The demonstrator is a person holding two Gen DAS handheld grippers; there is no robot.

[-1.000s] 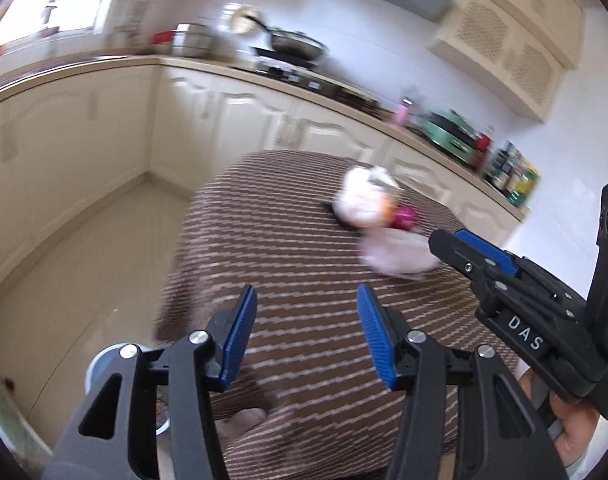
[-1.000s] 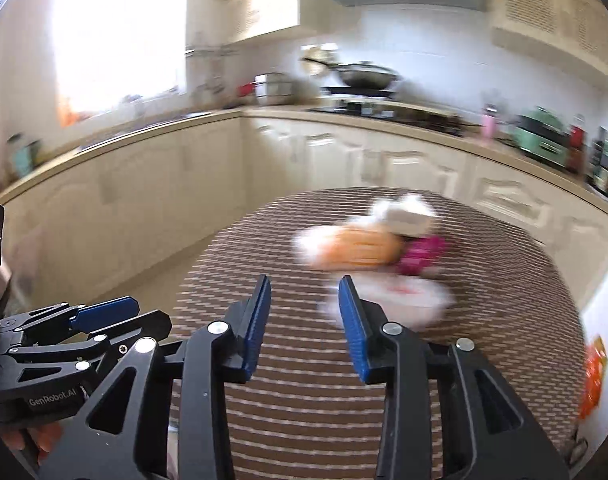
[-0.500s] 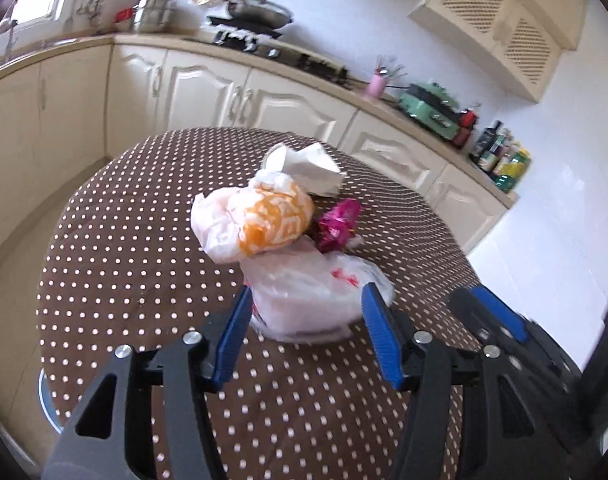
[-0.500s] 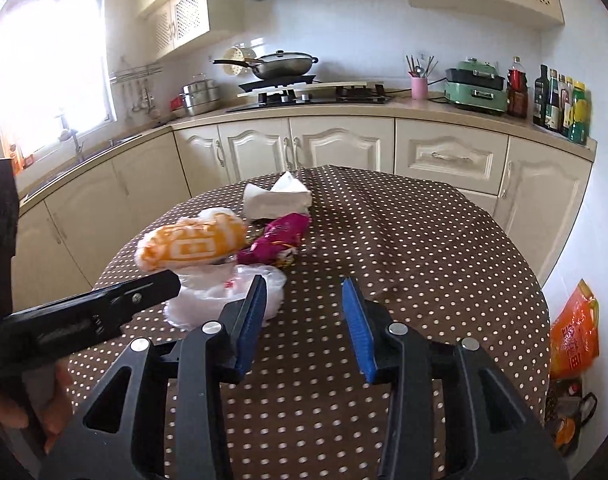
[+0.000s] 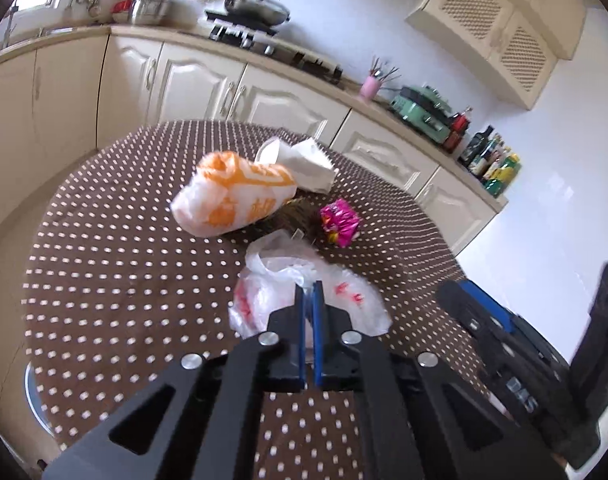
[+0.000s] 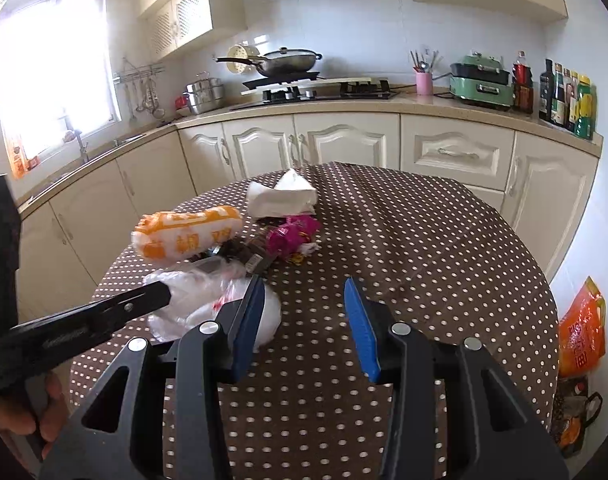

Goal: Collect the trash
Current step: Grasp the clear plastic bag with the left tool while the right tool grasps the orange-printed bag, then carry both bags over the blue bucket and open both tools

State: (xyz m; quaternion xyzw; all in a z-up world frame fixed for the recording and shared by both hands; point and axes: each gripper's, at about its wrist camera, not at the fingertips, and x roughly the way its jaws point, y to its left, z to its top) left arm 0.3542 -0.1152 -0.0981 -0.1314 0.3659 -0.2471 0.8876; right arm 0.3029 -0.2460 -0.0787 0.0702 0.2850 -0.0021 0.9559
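Trash sits bunched toward the middle of the round tabletop [image 5: 103,280], and in the left wrist view we see why our left gripper [image 5: 310,292] is pressed together: its blue pads have pinched a fold of the thin white plastic bag [image 5: 344,296], the nearest piece of the heap. We judge that the bag was taken first because it lies closest and gives a loose edge to catch. Beyond it, farther off, lie the orange and white bag [image 5: 231,196], the crumpled white paper [image 5: 308,164] behind that, and the pink wrapper [image 5: 340,222] to the right. Our right gripper [image 5: 504,328] shows blurred at the right edge.

In the right wrist view, the right gripper [image 6: 304,316] is spread with nothing between its pads, hovering over bare tabletop [image 6: 424,260] just right of the white plastic bag [image 6: 191,284]. We read it as waiting to help open or steady the bag. The left gripper [image 6: 159,292] reaches in from the left onto that bag, a hand [image 6: 23,412] behind it. The orange and white bag [image 6: 187,232], paper [image 6: 279,198] and pink wrapper [image 6: 291,234] lie beyond, with a small dark wrapper [image 6: 251,256] between them.
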